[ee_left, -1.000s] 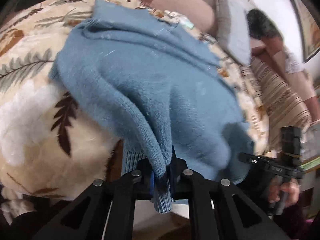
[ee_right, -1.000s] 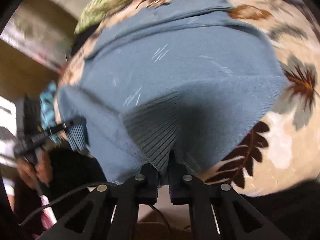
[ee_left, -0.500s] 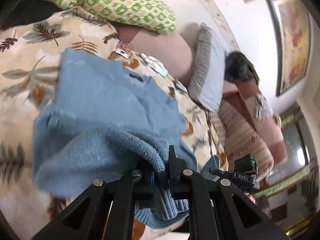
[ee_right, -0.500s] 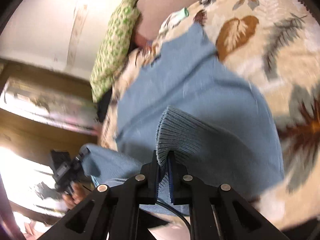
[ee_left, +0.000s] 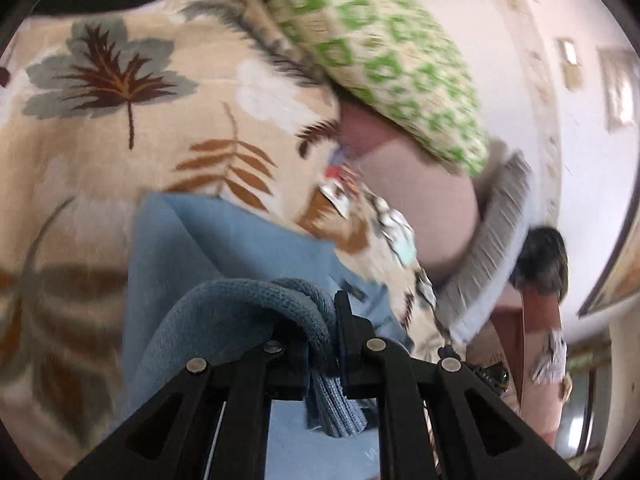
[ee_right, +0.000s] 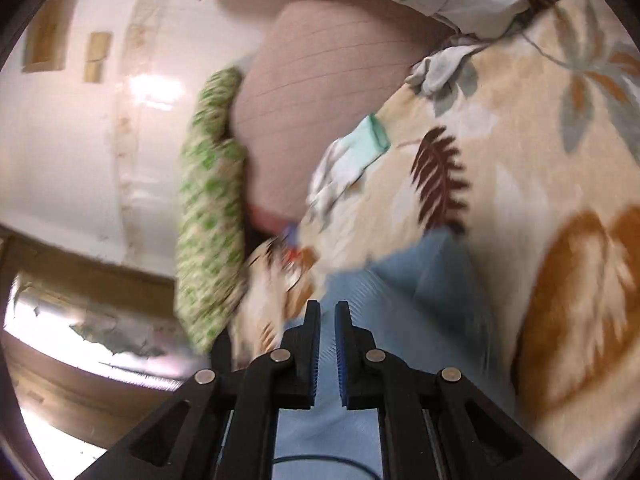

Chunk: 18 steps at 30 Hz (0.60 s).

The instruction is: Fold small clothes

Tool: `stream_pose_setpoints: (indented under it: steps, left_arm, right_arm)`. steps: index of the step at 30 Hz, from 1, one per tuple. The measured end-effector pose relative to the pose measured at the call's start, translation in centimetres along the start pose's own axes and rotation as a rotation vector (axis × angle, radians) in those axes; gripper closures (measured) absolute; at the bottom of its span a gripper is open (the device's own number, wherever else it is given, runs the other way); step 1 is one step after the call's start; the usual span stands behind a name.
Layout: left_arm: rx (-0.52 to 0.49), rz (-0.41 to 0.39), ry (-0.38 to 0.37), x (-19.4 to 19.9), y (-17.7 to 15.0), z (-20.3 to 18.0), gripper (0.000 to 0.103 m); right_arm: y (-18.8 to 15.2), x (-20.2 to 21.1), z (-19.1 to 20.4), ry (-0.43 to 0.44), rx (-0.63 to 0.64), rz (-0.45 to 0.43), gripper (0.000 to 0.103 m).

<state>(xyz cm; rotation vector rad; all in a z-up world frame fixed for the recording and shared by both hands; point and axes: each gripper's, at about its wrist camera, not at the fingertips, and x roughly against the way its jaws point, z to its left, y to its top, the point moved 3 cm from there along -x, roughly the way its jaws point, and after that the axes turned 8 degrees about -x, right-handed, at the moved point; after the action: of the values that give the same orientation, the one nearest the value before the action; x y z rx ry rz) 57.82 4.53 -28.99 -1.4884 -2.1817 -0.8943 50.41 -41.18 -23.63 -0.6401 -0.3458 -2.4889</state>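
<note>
A small blue knitted sweater [ee_left: 208, 248] lies on a leaf-patterned blanket [ee_left: 120, 128]. My left gripper [ee_left: 322, 320] is shut on the sweater's ribbed hem, which loops over the left finger and hangs down between the jaws. In the right wrist view the sweater [ee_right: 424, 312] lies flat under and ahead of my right gripper [ee_right: 327, 320]. Its jaws stand a narrow gap apart with nothing between them.
A green checked pillow [ee_left: 384, 52] and a pink bolster [ee_left: 416, 196] lie at the far end of the blanket, also in the right wrist view [ee_right: 208, 208]. A grey cushion [ee_left: 492, 248] and small cloth items [ee_right: 352, 152] lie near the bolster. A white wall [ee_right: 60, 140] stands behind.
Both grippers have carried the sweater's hem forward over its body toward the pillows. The right gripper has let go of the ribbed hem; the left still holds it.
</note>
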Motion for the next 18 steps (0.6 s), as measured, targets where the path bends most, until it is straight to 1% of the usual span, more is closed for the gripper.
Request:
stream_pose_setpoints:
  steps: [1, 3, 4, 5, 6, 7, 8, 9, 10, 11, 12, 13, 14, 15, 16, 17, 18]
  left_arm:
    - [0.009, 0.005, -0.001, -0.7, 0.5, 0.6, 0.092]
    - [0.054, 0.024, -0.024, -2.0, 1.2, 2.0, 0.092]
    - [0.087, 0.030, -0.033, -2.6, 1.4, 2.8, 0.092]
    - [0.116, 0.032, -0.040, -2.9, 1.5, 3.5, 0.092]
    - [0.126, 0.034, -0.049, -2.9, 1.4, 3.8, 0.092]
    - [0.127, 0.037, -0.058, -2.9, 1.3, 3.9, 0.091]
    - [0.121, 0.035, -0.067, -2.6, 1.1, 3.8, 0.091]
    - [0.106, 0.028, -0.082, -2.1, 0.9, 3.6, 0.089]
    - [0.088, 0.010, -0.104, -1.4, 0.8, 3.3, 0.086]
    - [0.077, -0.018, -0.117, -0.7, 0.9, 3.2, 0.076]
    - [0.073, -0.062, -0.119, 0.1, 1.1, 3.3, 0.058]
    - [0.077, -0.136, -0.097, 1.2, 1.6, 3.6, 0.049]
    - [0.085, -0.196, -0.072, 2.1, 2.1, 3.9, 0.036]
    - [0.092, -0.258, -0.050, 3.0, 2.7, 4.3, 0.034]
    - [0.096, -0.275, -0.046, 3.6, 3.4, 4.6, 0.034]
    - [0.099, -0.262, -0.049, 3.7, 3.8, 4.7, 0.034]
    - [0.096, -0.243, -0.043, 3.9, 3.9, 4.7, 0.035]
  right_arm:
    - [0.8, -1.2, -0.3, -0.015, -0.003, -0.010, 0.095]
    - [1.4, -2.4, -0.4, 0.020, 0.010, -0.010, 0.095]
    - [1.3, -2.7, -0.3, 0.044, 0.019, 0.005, 0.091]
    - [0.7, -3.0, 0.1, 0.060, 0.044, 0.032, 0.091]
    - [0.0, -3.3, 0.6, 0.061, 0.077, 0.057, 0.091]
    - [-1.2, -3.7, 1.4, 0.046, 0.143, 0.094, 0.091]
    - [-2.3, -4.1, 2.6, -0.011, 0.231, 0.123, 0.091]
    - [-3.2, -4.4, 3.4, -0.078, 0.306, 0.129, 0.091]
    - [-4.1, -5.0, 4.6, -0.176, 0.426, 0.125, 0.091]
    - [-4.4, -5.6, 5.3, -0.235, 0.498, 0.125, 0.091]
    - [-4.3, -6.5, 5.8, -0.314, 0.557, 0.132, 0.091]
    - [-3.9, -7.2, 5.6, -0.366, 0.571, 0.141, 0.091]
    - [-3.2, -7.9, 5.3, -0.395, 0.567, 0.155, 0.091]
    - [-2.6, -8.6, 4.9, -0.409, 0.560, 0.168, 0.091]
    - [-2.1, -9.0, 4.6, -0.435, 0.569, 0.169, 0.090]
    - [-1.6, -9.5, 4.5, -0.462, 0.588, 0.165, 0.086]
    - [-1.2, -9.8, 4.4, -0.471, 0.598, 0.164, 0.083]
